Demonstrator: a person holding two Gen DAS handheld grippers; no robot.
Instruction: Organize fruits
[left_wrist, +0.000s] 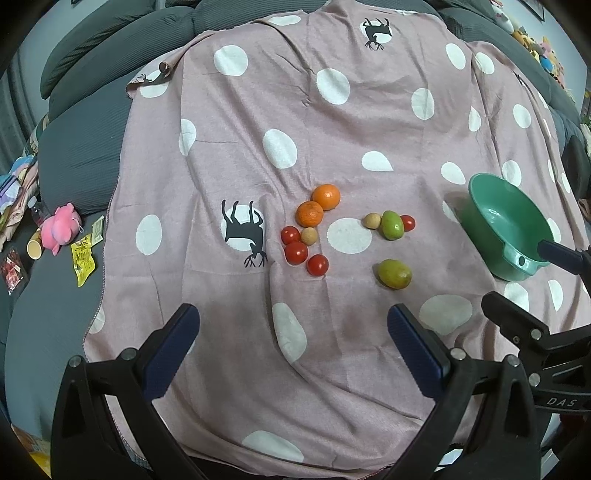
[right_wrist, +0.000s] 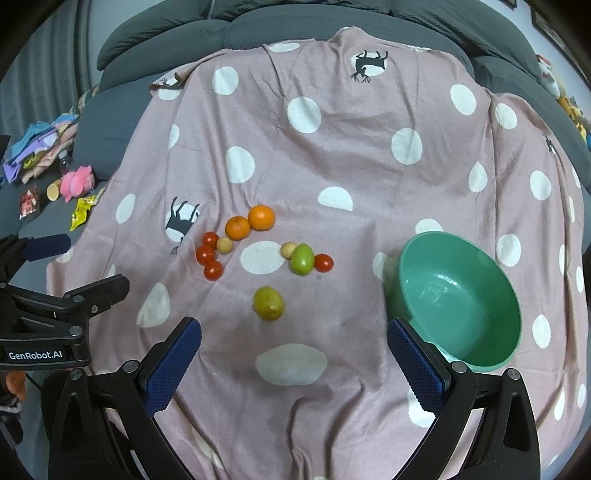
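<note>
Ahead of the spread left gripper (left_wrist: 293, 325) lie the fruits (left_wrist: 312, 214) (none held); right gripper (right_wrist: 293, 339), spread, has the green bowl (right_wrist: 458, 299) by its right finger.

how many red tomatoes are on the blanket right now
4. Three cluster left of the white dot: one by the oranges, one below it, one nearest the grippers. The fourth touches the right side of the green fruit. None appear hidden.
</note>
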